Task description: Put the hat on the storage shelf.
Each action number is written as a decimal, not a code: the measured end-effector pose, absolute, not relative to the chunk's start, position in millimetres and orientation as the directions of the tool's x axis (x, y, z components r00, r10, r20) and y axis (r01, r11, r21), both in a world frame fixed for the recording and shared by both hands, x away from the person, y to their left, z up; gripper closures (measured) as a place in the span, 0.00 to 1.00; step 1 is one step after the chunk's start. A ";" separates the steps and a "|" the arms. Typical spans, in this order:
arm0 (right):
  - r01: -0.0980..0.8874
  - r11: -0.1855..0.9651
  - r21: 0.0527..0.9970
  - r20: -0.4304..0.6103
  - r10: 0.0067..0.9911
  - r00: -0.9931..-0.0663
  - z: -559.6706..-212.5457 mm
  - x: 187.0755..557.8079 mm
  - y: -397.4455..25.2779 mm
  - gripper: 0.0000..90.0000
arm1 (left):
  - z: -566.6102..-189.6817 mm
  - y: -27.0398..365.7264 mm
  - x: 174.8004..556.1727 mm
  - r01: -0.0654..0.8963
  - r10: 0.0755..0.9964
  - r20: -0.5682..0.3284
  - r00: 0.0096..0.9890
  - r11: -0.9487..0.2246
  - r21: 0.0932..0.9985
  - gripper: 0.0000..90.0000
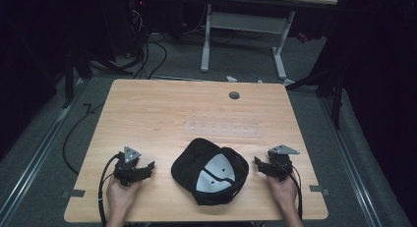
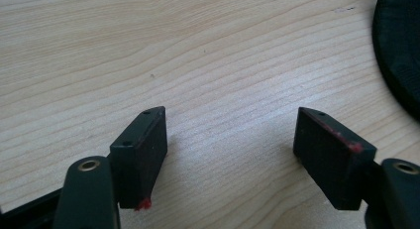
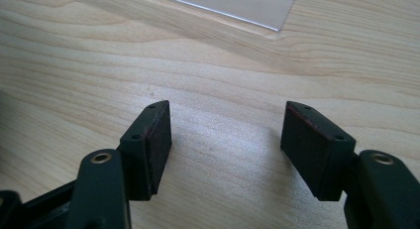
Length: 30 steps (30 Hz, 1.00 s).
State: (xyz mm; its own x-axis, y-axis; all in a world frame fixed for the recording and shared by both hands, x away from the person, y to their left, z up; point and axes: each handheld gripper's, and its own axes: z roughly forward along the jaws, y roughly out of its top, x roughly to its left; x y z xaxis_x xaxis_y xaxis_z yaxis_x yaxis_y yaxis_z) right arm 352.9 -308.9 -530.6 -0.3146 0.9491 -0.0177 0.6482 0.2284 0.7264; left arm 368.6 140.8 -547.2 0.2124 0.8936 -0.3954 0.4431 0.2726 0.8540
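Observation:
A black cap (image 1: pixel 210 171) lies upside down near the table's front edge, its pale grey lining facing up. My left gripper (image 1: pixel 149 165) rests on the wood just left of the cap, held by a hand, jaws open and empty. Its own view has the gripper (image 2: pixel 230 140) low over bare wood, with the cap's black edge (image 2: pixel 398 50) at the far right. My right gripper (image 1: pixel 257 161) sits just right of the cap, also open with nothing between its jaws. In the right gripper view the gripper (image 3: pixel 227 135) points over bare wood.
The wooden table (image 1: pixel 162 109) has a clear plastic sheet (image 1: pixel 223 127) behind the cap, seen too as a plastic sheet (image 3: pixel 237 3) at the top of the right gripper view. A round grommet (image 1: pixel 234 95) sits near the far edge. Cables and a white desk frame (image 1: pixel 243 25) stand beyond.

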 end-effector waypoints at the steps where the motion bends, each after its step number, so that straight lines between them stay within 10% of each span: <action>1: 0.648 0.228 0.726 -0.017 0.949 -0.314 -530.6 352.9 -308.9 0.41 | -547.2 140.8 368.6 0.443 0.894 -0.395 0.213 0.272 0.854 0.32; 30: 0.660 0.186 0.728 0.030 0.953 -0.303 -528.6 351.3 -312.1 0.45 | -547.1 140.7 368.6 0.444 0.893 -0.398 0.209 0.276 0.852 0.32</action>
